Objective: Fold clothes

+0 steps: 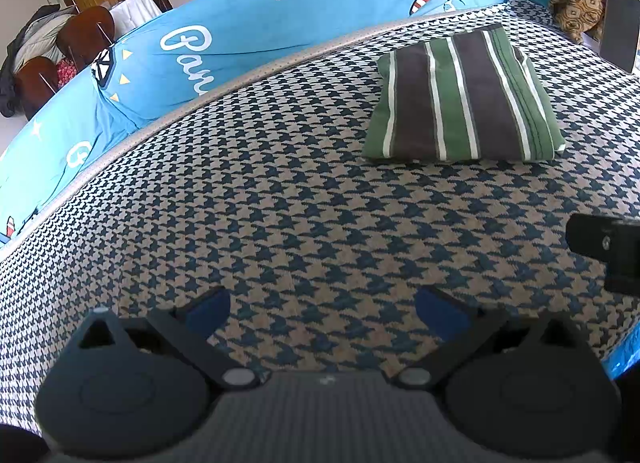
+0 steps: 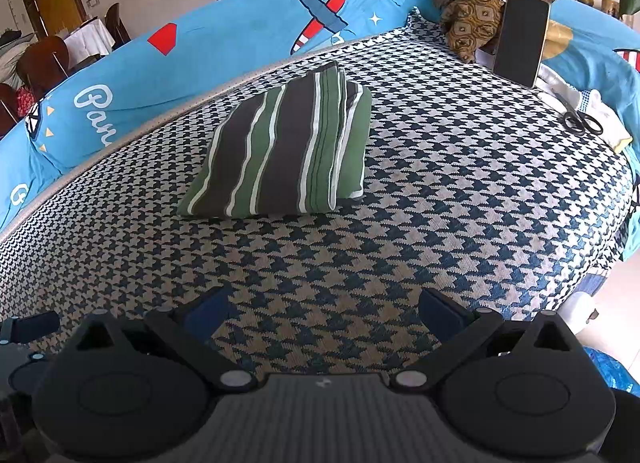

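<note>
Ahead of my fingers the houndstooth cover (image 2: 460, 183) lies bare up to the folded striped garment (image 2: 280, 151) mid-bed — the far right corner is crowded: phone (image 2: 522, 37), brown cloth (image 2: 468, 11), scissors (image 2: 582, 121).

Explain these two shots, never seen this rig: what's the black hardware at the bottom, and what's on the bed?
There is no robot arm: a person holds one two-finger gripper in each hand, each with a fisheye camera looking along its fingers. The black hardware is the gripper itself. One picture is from the left gripper, the other from the right gripper. Both have jaws spread open, holding nothing, above a houndstooth cover. On it lies a folded striped garment, green and dark. Behind it runs a blue bolster. At the far right are a phone propped upright, a brown cloth and scissors.
</note>
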